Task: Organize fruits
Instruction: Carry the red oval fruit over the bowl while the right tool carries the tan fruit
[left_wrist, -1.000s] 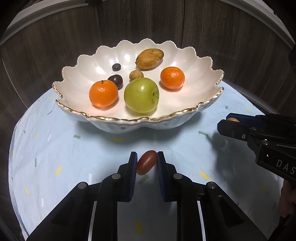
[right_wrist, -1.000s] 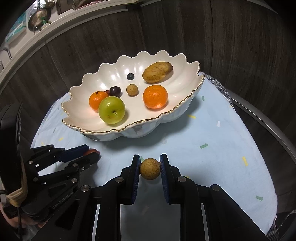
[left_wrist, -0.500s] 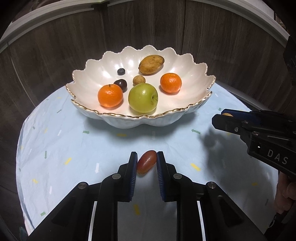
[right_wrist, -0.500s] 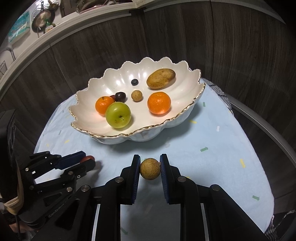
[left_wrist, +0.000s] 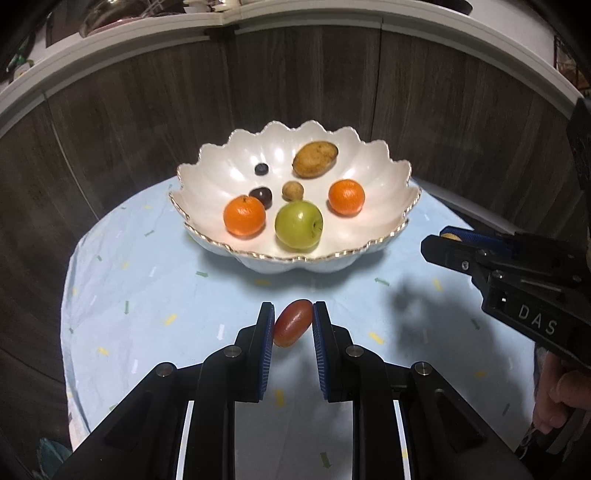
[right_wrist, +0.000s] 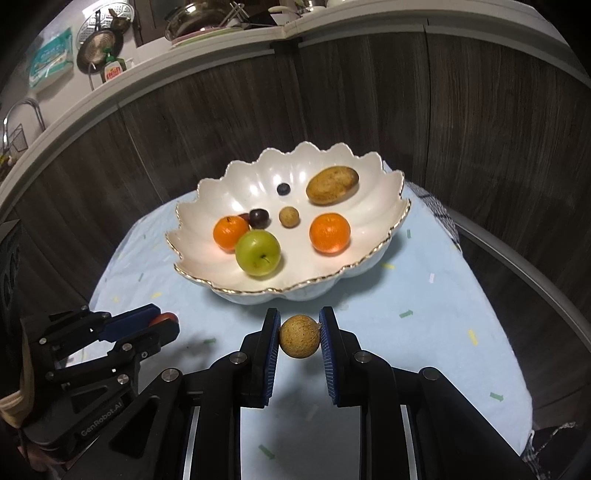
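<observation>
A white scalloped bowl (left_wrist: 397, 221) (right_wrist: 384, 242) with a gold rim stands on the light blue cloth. It holds a green apple (left_wrist: 298, 229), two oranges (left_wrist: 244, 220) (left_wrist: 346, 197), a brown oval fruit (left_wrist: 315, 160), a small tan ball, a dark plum and a blueberry. My left gripper (left_wrist: 293, 322) is shut on a red oval fruit (left_wrist: 292, 328), held above the cloth in front of the bowl. My right gripper (right_wrist: 298, 335) is shut on a tan round fruit (right_wrist: 299, 336), also in front of the bowl. Each gripper shows at the edge of the other's view.
The round table under the blue cloth (left_wrist: 147, 295) backs onto a dark wood-panelled wall (left_wrist: 295, 85). A shelf with kitchenware (right_wrist: 110, 48) runs above the wall. The table's metal rim (right_wrist: 535, 266) shows at the right.
Both grippers have risen and drawn back from the bowl, each still holding its fruit. The bowl looks smaller and farther in both views.
</observation>
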